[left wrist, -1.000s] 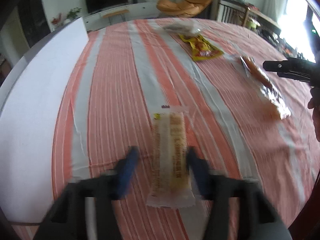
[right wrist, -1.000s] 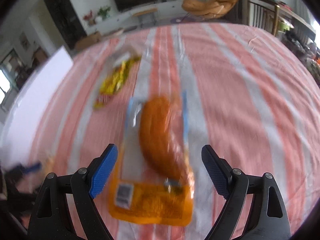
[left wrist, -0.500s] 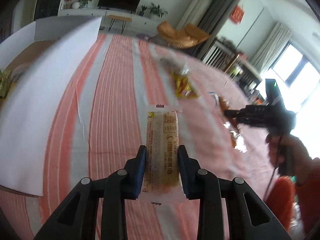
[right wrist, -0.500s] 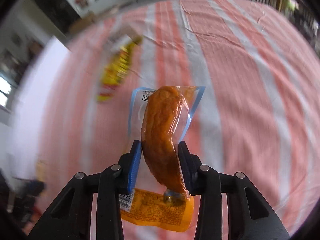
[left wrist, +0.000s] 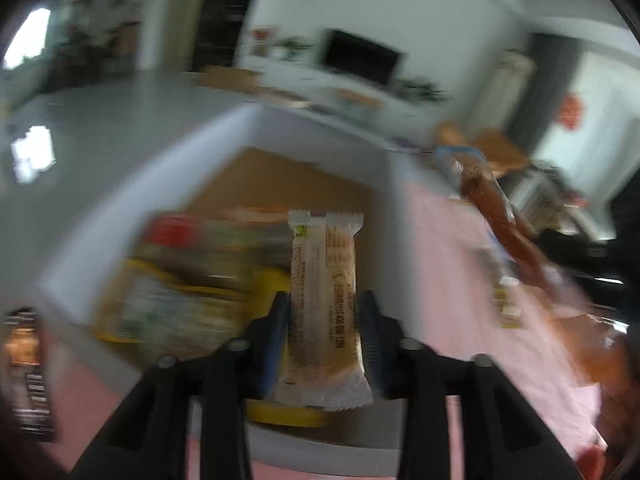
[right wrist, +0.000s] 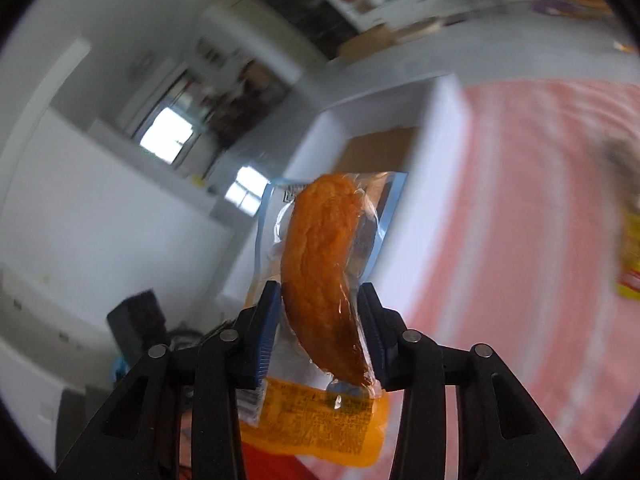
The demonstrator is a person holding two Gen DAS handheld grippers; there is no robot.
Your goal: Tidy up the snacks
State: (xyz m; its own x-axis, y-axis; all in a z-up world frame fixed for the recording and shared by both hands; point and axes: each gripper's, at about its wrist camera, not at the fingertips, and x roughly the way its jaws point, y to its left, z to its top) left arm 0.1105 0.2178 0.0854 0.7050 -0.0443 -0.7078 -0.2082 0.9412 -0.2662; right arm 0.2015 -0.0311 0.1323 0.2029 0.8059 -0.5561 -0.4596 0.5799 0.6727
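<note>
Pink striped cloth (right wrist: 520, 200) covers the table, where a white box (left wrist: 384, 184) ahead of both jaws already holds several packets. Left gripper (left wrist: 323, 312) clamps a pale snack bar (left wrist: 326, 300) over the box; right gripper (right wrist: 318, 316) clamps a bagged orange snack (right wrist: 316, 264) short of it. A yellow packet (right wrist: 630, 256) remains on the cloth, and nothing blocks the box.
</note>
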